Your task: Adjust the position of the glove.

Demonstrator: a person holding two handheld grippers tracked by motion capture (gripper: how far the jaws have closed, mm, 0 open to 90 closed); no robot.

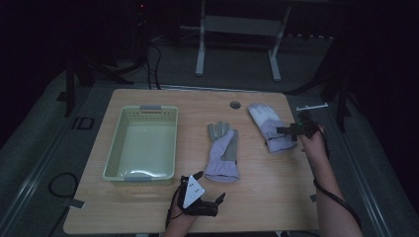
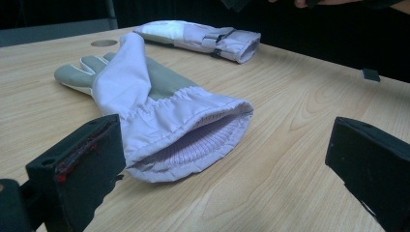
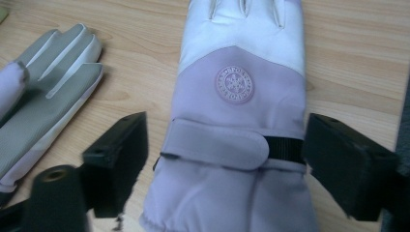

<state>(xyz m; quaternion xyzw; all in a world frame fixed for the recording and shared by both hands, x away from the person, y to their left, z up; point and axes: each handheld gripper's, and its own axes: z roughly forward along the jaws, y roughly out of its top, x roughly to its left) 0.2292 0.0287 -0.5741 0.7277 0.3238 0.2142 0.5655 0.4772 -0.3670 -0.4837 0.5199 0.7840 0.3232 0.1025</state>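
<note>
At the right side of the table, the right gripper point(image 1: 295, 129) hangs just over the cuff end of a soft purple and white winter glove with a strap across its wrist point(image 1: 267, 126). In the right gripper view its two black jaws stand wide apart, one on each side of that strapped glove point(image 3: 240, 121), near the strap. They do not squeeze it, and I cannot tell if they touch it. This glove lies flat, back side up, with a round badge on it. Its long line runs from the cuff by the gripper up to the white fingers, which point to the far edge of the table and a little to the left.

Near the front edge of the table, the left gripper point(image 1: 207, 192) is wide open too and holds nothing. Its jaws point at the open cuff of a second purple glove with a grey palm point(image 2: 159, 111). That grey-palmed glove point(image 1: 223, 153) lies in the middle of the table, palm up. Its cuff faces the person and its fingers point away, to the far edge.

To the left stands a pale yellow plastic basket with holes in its walls point(image 1: 114, 148). All of this sits on a light brown wooden table point(image 1: 276, 192).
</note>
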